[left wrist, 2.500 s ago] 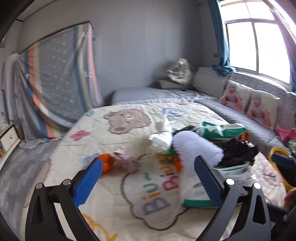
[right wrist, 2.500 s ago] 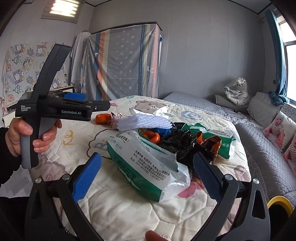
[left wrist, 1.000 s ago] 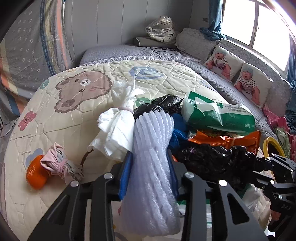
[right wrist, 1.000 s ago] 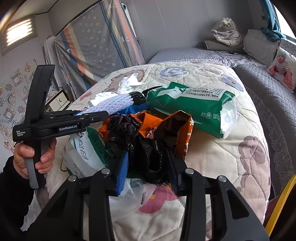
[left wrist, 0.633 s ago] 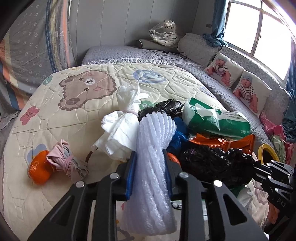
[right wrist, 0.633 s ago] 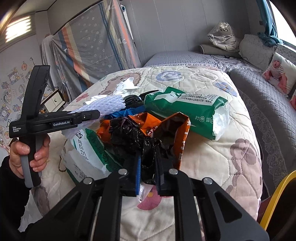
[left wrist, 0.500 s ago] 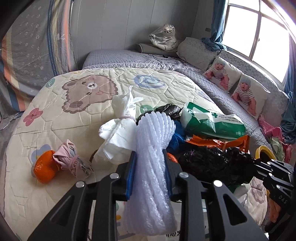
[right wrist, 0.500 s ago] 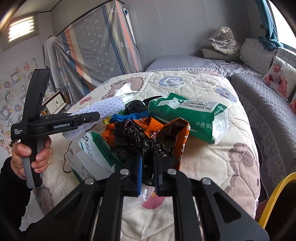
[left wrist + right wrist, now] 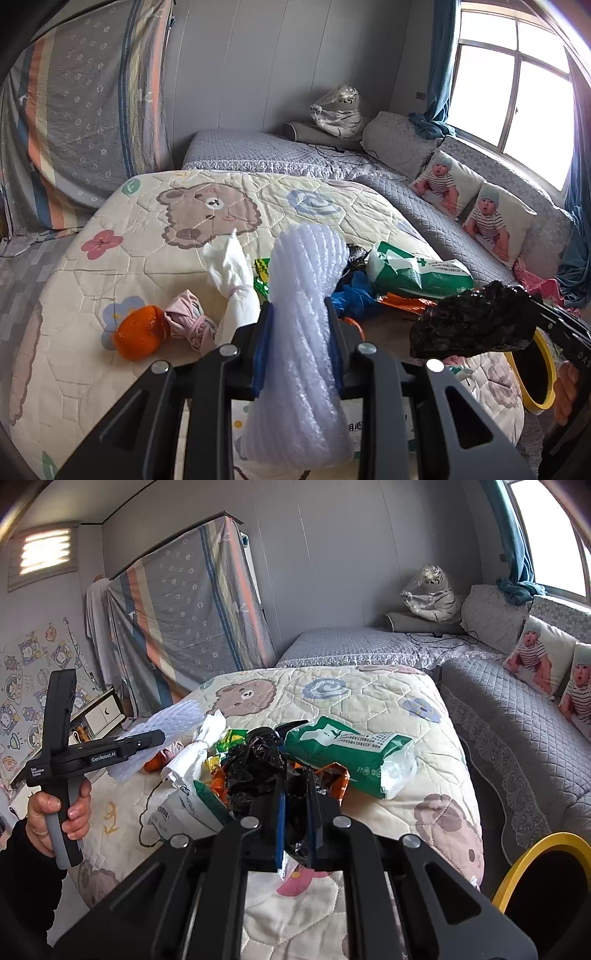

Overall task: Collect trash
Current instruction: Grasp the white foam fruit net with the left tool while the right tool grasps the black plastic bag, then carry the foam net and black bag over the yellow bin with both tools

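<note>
My left gripper [image 9: 299, 325] is shut on a white foam roll [image 9: 306, 280], which is lifted above the bed quilt [image 9: 110, 369]. The right wrist view shows this gripper [image 9: 147, 738] from the side, held by a hand [image 9: 55, 812], with the foam roll [image 9: 173, 716] sticking out in front. A crumpled black plastic bag [image 9: 255, 768] is pinched in my shut right gripper [image 9: 295, 797]. In the left wrist view the bag [image 9: 476, 321] hangs clear of the trash pile at the right.
Still on the quilt lie a green-and-white bag [image 9: 351, 753], a white tissue bundle [image 9: 232, 273], an orange [image 9: 138, 332], a pink cloth [image 9: 188, 321], a blue bag [image 9: 354, 295] and an orange wrapper [image 9: 338, 779]. A yellow-rimmed bin [image 9: 535, 853] stands beside the bed's right side.
The right jaws closed on the black bag and lifted it off the pile. The left gripper tightened on the foam roll and rose with it.
</note>
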A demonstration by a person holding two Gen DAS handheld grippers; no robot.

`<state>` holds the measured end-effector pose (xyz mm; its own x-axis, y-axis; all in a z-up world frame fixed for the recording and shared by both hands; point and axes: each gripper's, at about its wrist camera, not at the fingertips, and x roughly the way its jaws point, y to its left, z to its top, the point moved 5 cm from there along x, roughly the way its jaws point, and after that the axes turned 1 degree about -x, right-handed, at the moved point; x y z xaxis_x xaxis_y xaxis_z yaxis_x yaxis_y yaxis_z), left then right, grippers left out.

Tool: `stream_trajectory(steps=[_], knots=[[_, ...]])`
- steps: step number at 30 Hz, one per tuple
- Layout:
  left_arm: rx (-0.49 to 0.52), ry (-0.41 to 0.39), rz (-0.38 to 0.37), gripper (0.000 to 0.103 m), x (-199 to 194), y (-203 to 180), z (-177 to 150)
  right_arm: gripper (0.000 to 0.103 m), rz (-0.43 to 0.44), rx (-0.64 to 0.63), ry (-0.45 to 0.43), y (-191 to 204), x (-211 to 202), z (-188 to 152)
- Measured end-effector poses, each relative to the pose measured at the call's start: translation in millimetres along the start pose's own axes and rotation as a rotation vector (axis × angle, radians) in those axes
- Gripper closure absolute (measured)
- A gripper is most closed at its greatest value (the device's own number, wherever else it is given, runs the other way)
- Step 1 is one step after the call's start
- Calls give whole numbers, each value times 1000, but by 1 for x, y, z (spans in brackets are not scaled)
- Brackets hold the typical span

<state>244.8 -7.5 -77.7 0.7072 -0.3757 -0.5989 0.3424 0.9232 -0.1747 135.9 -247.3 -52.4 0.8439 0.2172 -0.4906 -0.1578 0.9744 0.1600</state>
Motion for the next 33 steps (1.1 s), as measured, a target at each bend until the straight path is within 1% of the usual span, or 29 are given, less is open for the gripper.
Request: stream_trajectory(steps=[10, 16, 20, 26, 33], knots=[[-13, -67, -3, 78, -35, 9, 4, 95, -27, -13, -48, -1, -19, 5], [-27, -100, 13, 78, -52, 18, 11, 95, -42, -2, -75, -5, -27, 9], [-23, -116, 15, 78, -59, 15, 12, 95, -64, 7, -94, -10, -33, 11], [-8, -123, -7, 78, -61, 1, 15, 95, -95, 19, -118, -20, -43, 14], [35, -115, -57, 78, -55, -32, 17, 95, -128, 36, -145, -33, -57, 15]])
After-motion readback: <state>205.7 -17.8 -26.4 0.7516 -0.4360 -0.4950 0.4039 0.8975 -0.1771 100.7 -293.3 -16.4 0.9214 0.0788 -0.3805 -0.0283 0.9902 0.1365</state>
